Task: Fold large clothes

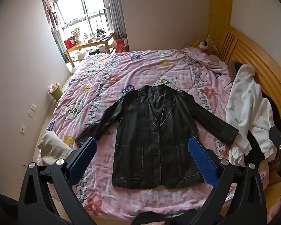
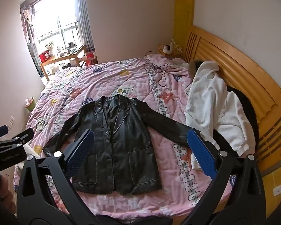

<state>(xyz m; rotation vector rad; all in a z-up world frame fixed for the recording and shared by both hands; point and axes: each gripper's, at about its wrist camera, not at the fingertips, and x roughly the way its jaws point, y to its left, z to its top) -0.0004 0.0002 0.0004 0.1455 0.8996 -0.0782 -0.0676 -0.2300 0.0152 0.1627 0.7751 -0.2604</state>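
Folding hasn't started: the black leather jacket (image 1: 155, 136) lies flat, front side up, in the middle of the pink quilt (image 1: 133, 69), collar toward the far side of the bed, hem toward the camera, both sleeves spread out and angled down to either side. No fold in body or sleeves as far as I can see — so all of it is left: sleeves in, then body over, my guess at the order. Left gripper (image 1: 142, 161) hangs above the near part of the jacket, jaws spread as wide as they go, blue pads (image 1: 202, 163) framing the hem area with nothing between them and no contact with the leather. Right gripper (image 2: 139, 153) same story — jaws fully apart, empty, hovering over the jacket's lower half and the sleeve on that side, not touching. The left one also shows at the left edge of the right wrist view, clear of the cloth. White garment (image 2: 213, 101) is heaped by the wooden headboard (image 2: 239, 65), just beside the end of the jacket's sleeve on that side, and is likely next in line
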